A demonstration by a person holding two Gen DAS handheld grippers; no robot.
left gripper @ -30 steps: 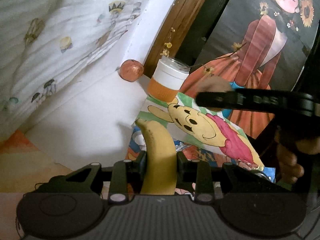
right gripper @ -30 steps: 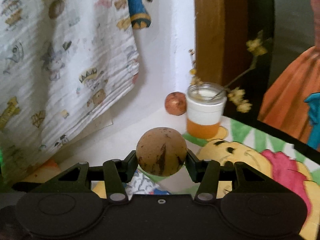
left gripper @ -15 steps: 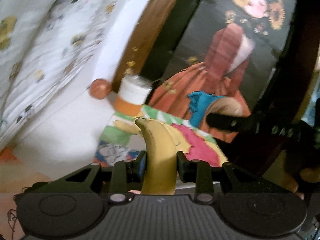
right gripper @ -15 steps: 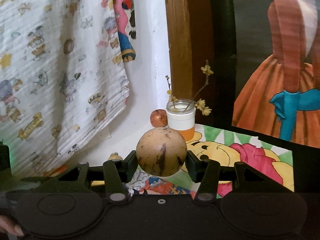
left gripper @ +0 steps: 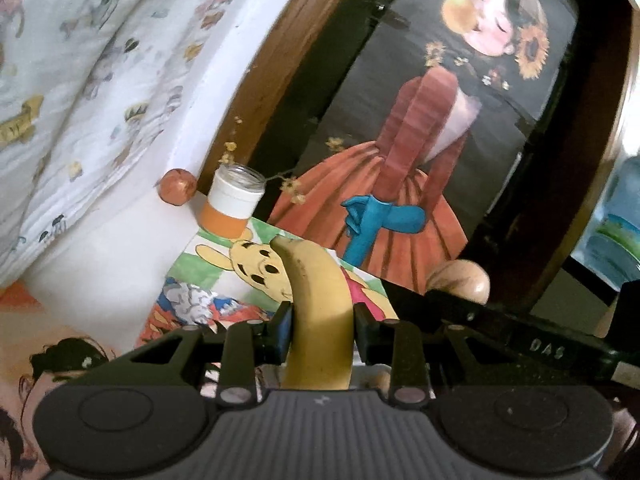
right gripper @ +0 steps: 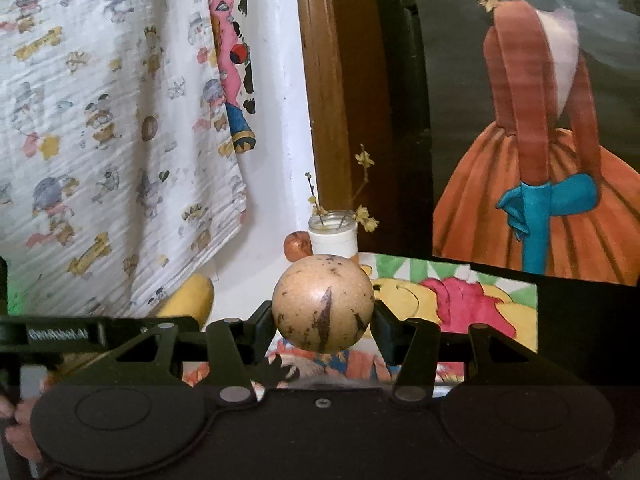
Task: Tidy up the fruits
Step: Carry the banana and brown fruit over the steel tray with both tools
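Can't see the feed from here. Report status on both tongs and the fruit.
Left tongs shut on banana. Right tongs shut on round brown fruit. Both carried off the surface. Reddish fruit sits beside jar; nothing in the way.

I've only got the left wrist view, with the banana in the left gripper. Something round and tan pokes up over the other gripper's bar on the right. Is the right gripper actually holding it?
Observer: Yes. The right wrist view shows the right gripper shut on a round brown fruit, one pad on each side.
Operator: Any marks on it?
Observer: Dark streaks and specks on the side facing that camera.
Operator: Anything on the wall by the hanging cloth?
Observer: A pink cartoon picture on the white wall, its left part covered by the printed cloth.
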